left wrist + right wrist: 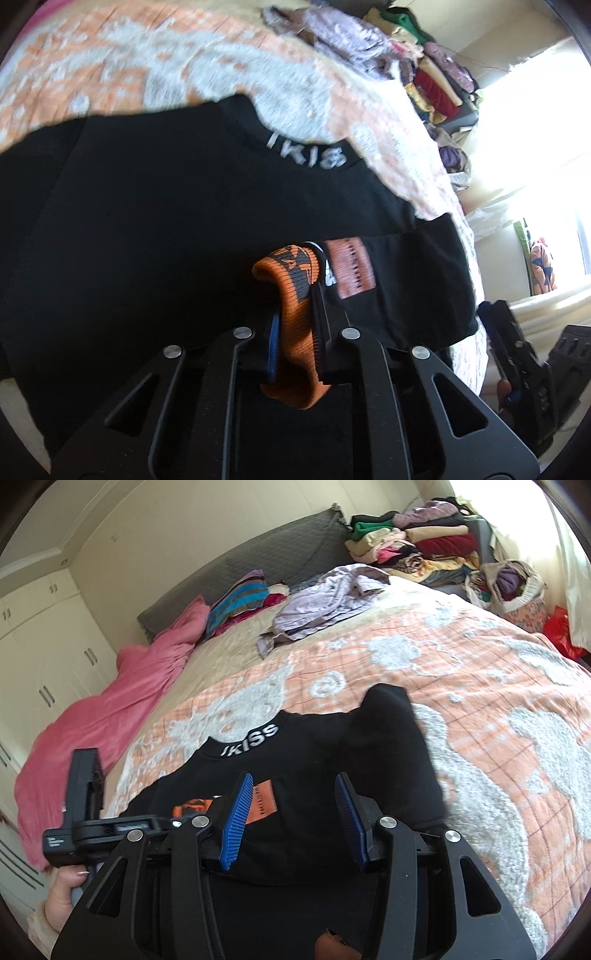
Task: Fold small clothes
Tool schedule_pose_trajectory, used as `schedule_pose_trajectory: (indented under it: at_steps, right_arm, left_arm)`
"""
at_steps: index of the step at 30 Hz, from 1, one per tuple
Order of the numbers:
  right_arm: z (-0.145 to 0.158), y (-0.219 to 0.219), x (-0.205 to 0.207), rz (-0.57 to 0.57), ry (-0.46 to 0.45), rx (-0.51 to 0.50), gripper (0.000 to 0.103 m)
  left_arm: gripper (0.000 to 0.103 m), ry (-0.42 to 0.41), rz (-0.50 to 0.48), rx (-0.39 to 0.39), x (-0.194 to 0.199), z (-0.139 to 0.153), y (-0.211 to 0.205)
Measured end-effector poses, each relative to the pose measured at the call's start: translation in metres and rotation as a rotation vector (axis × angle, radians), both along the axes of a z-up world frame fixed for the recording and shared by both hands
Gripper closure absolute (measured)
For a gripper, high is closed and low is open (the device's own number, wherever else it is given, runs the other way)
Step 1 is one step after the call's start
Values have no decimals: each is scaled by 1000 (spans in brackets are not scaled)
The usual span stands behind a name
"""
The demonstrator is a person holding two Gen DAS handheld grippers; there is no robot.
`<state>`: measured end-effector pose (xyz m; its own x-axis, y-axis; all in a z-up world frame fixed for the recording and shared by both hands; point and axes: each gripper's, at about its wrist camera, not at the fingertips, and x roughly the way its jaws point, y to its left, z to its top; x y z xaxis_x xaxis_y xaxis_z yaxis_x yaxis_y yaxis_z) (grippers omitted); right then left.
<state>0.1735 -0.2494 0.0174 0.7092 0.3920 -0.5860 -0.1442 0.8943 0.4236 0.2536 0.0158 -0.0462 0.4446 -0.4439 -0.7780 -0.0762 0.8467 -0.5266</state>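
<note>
A small black sweatshirt [325, 746] with white "IKISS" lettering on the collar lies on the bed; it fills the left wrist view [166, 221]. My left gripper [295, 332] is shut on its orange ribbed cuff [295, 295], next to an orange patch [351, 267]. The left gripper also shows in the right wrist view [177, 821], low at the left over the shirt. My right gripper [291, 819] is open and empty just above the shirt's near part, blue pads [236, 823] apart. The right gripper's body shows at the right edge of the left view [517, 354].
The bed has an orange and white patterned blanket [480, 709]. A pink blanket [110, 716] lies at the left. A lilac garment [325, 602] and striped cloth [240, 598] lie near the headboard. Piles of clothes [417, 542] are stacked at the far right.
</note>
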Motion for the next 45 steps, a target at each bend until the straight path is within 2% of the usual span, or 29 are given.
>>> schedule_pose_trajectory:
  at_steps: [5, 11, 13, 21, 32, 38, 42, 45]
  right_arm:
    - [-4, -21, -4, -59, 12, 34, 58]
    - [-10, -32, -1, -114, 42, 24, 58]
    - [-13, -34, -1, -126, 52, 14, 58]
    - [-19, -30, 2, -133, 65, -31, 58]
    - [-23, -23, 5, -115, 63, -58, 54]
    - [-22, -15, 5, -85, 45, -84, 49]
    - [-23, -9, 6, -56, 46, -96, 48]
    - [-24, -3, 7, -32, 52, -110, 44]
  left_arm:
    - [98, -104, -21, 27, -4, 39, -2]
    - [99, -202, 5, -1, -15, 81, 16]
    - [99, -213, 18, -5, -18, 86, 24]
    - [99, -161, 57, -8, -21, 67, 48]
    - [97, -119, 70, 41, -27, 44, 58]
    - [93, -123, 91, 110, -31, 42, 63]
    - [93, -135, 109, 152, -34, 44, 69]
    - [93, -139, 113, 178, -35, 45, 68]
